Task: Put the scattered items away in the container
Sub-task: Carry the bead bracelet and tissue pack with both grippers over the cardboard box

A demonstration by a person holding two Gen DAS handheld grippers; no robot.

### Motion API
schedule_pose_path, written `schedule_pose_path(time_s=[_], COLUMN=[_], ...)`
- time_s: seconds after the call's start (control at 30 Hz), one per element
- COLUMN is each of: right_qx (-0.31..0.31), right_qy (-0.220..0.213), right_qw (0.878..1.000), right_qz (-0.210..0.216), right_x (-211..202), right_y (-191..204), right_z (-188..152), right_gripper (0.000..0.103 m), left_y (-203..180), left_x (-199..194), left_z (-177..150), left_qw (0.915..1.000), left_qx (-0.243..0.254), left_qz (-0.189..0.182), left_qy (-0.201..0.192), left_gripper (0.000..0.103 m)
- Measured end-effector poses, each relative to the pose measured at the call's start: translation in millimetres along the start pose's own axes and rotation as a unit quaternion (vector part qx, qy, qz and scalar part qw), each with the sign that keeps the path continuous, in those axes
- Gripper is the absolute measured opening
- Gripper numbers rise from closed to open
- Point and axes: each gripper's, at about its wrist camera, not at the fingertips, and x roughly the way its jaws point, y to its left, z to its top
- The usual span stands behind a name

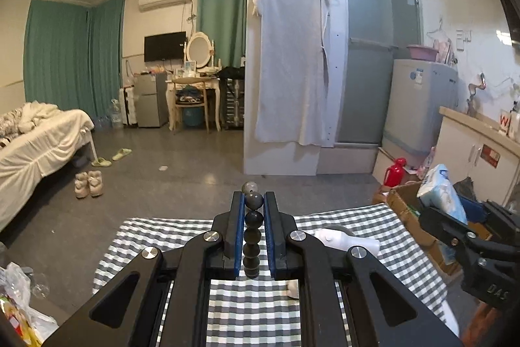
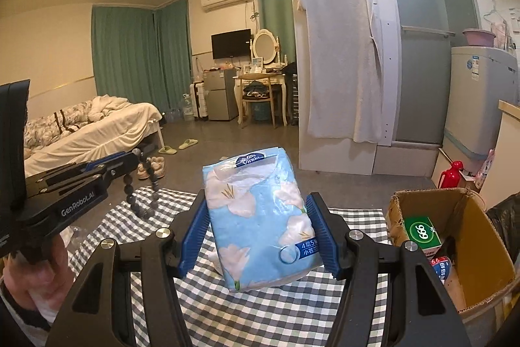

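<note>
"666" on green box [image 2: 422,234]

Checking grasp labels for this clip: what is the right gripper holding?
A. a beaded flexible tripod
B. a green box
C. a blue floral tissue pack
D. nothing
C: in the right wrist view the right gripper has its blue fingers pressed on both sides of the tissue pack, lifted above the checked cloth.

Desk [image 2: 247,308]: checked cloth [image 2: 260,314] spread on top. Tissue pack [image 2: 260,223] above the cloth, between the right claw's [image 2: 256,236] pads. Flexible tripod [image 2: 143,187] to its left, leg between the left claw's [image 1: 253,230] pads. Cardboard box [image 2: 477,252] right of the desk; medicine box [image 2: 422,231] inside it.
</note>
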Motion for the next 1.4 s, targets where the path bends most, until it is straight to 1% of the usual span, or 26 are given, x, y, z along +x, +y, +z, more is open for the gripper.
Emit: schedule_pose_path(time_s=[0.47, 0.7, 0.97, 1.13, 1.4], right_qx=[-0.001, 0.007, 0.014, 0.018, 0.028], right_qy=[-0.011, -0.015, -0.017, -0.018, -0.017], right_qw=[0.999, 0.998, 0.996, 0.994, 0.990], right_qz=[-0.032, -0.054, -0.089, -0.110, -0.137], right_x=[-10.1, -18.2, -27.2, -34.5, -43.6], right_y=[-11.0, -30.0, -54.1, -68.7, -92.2], right_z=[3.8, 7.2, 10.9, 10.9, 12.6], right_gripper=[0.059, 0.059, 0.059, 0.059, 0.059], left_y=[-17.8, -38.6, -76.3, -91.6, -112.3], left_x=[3.1, 2.8, 5.4, 9.4, 17.7], left_z=[-4.6, 0.0, 4.1, 7.3, 5.2], left_qw=[0.9999, 0.9995, 0.9979, 0.9970, 0.9949], left_qx=[0.005, 0.017, 0.034, 0.041, 0.047], left_qz=[-0.011, -0.027, -0.055, -0.065, -0.089], left_qy=[0.010, 0.006, 0.004, 0.000, 0.010], left_gripper=[0.011, 0.011, 0.011, 0.011, 0.011])
